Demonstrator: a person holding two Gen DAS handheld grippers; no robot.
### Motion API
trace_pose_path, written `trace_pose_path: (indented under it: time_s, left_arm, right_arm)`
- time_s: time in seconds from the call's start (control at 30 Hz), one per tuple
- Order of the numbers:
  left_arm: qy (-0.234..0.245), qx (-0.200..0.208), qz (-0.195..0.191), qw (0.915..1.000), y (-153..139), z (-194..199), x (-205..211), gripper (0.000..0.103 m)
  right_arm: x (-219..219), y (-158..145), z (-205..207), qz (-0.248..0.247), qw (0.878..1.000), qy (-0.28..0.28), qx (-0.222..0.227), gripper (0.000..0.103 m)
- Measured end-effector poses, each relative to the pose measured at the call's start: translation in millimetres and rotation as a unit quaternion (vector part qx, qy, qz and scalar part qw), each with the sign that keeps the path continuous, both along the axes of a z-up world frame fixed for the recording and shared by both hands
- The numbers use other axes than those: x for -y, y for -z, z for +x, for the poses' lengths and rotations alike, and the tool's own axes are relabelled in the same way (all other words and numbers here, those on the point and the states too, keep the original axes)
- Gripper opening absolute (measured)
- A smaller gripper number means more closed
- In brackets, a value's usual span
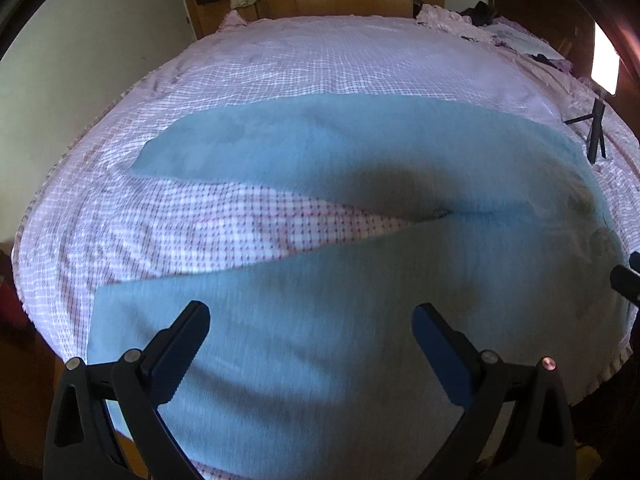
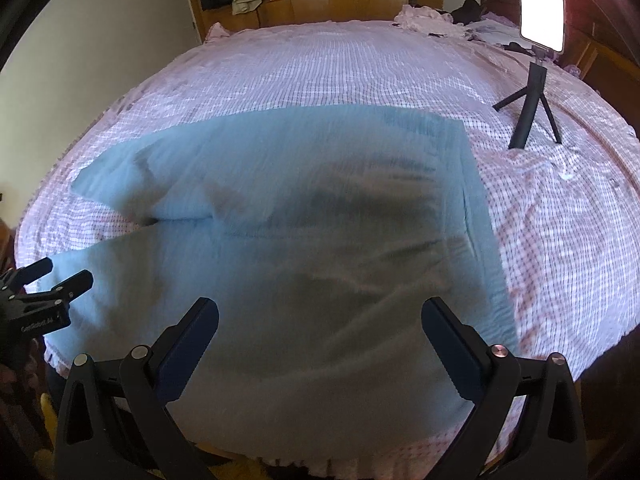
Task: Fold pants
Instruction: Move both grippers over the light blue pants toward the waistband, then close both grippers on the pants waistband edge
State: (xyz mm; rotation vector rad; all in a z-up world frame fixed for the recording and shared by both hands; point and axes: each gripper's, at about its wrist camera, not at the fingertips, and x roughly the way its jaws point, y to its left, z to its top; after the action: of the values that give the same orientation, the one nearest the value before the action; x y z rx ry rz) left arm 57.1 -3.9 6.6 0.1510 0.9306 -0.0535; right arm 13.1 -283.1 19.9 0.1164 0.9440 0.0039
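Dim room; a glaring lamp panel point(image 2: 542, 4) far right casts soft shadows on motion-blurred pants point(image 2: 304, 248); fisheye edges bend.

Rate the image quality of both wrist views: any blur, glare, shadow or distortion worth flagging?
Left wrist view: strong fisheye bending of the bed, motion-smeared blue pants, a dark shadow at the crotch, and an overexposed light panel at the right edge. Right wrist view: the same curvature, soft smeared fabric, the light panel blown to white, pinkish flare beside it; both open tongs stay sharp.
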Motion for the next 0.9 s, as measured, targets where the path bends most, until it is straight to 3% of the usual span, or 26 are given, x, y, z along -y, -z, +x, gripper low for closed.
trace_pose_path:
  time_s: [0.3,0.5,0.7,0.9]
  left_arm:
    - [0.045,0.018,0.044,0.9979,-35,43,19,0.103]
    - [0.081,-0.01,0.061,0.9948,-51,84,37,0.103]
    - [0.106,-0.036,0.083,0.9902,-46,138,50,0.103]
    - [0.124,-0.06,0.096,0.9858,-23,192,58,0.103]
  right_arm:
    - [36,-21,43,0.002,1.0,-0.001,-0.006,0.098]
    - [52,-31,77,-0.004,1.0,-0.006,-0.007,0.098]
    - [60,-30,124,-0.024,0.999,-0.028,-0.02,0.098]
    - [67,-17,167,-0.044,0.997,-0.049,-0.041,0.098]
